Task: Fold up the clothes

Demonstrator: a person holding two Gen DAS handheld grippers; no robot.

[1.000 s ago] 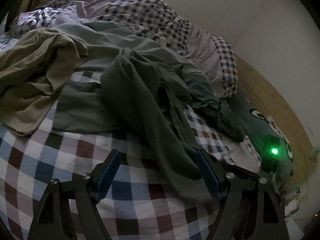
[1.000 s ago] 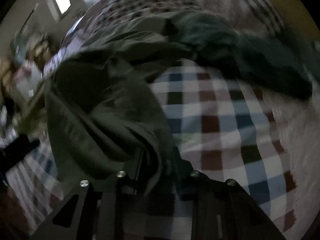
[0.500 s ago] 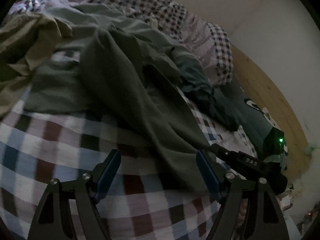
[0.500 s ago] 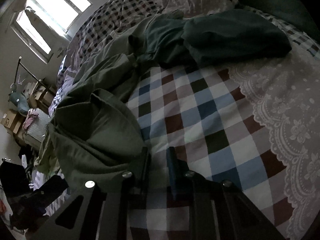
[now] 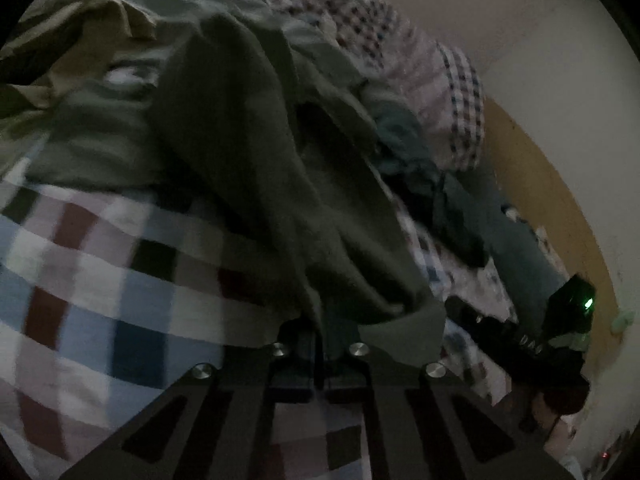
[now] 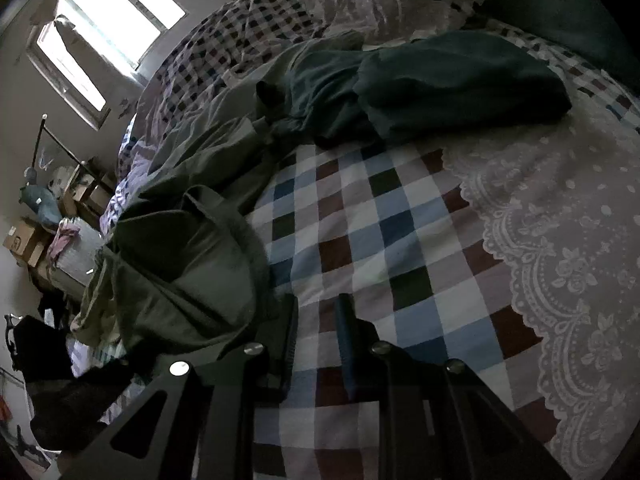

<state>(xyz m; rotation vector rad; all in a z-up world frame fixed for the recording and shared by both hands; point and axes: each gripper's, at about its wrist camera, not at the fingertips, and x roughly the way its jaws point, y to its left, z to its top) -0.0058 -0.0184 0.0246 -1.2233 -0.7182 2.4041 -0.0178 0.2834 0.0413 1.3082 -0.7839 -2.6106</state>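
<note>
An olive-green garment (image 5: 248,160) lies crumpled on the checked bedspread (image 5: 100,280), and one end runs down to my left gripper (image 5: 319,344). That gripper is shut on the garment's edge, with cloth bunched over its fingertips. In the right wrist view the same olive-green garment (image 6: 192,264) is heaped at the left and touches the outer side of the left finger (image 6: 288,332). My right gripper (image 6: 316,328) stands narrowly open over the checked bedspread (image 6: 380,240), with only bedspread showing in the gap. The right gripper (image 5: 520,344), with a green light, also shows in the left wrist view.
A dark teal garment (image 6: 440,80) lies further up the bed. A beige garment (image 5: 80,40) is at the upper left. A lace-edged cover (image 6: 560,220) lies on the right. Checked pillows (image 5: 460,100) and a wooden headboard (image 5: 540,184) are behind. A window (image 6: 108,36) and boxes (image 6: 24,240) are beside the bed.
My left gripper's jaws, wide open before, have shut on the olive-green garment's edge. Cloth sat between my right gripper's fingers a second ago; now the gap holds none and the right gripper has swung aside.
</note>
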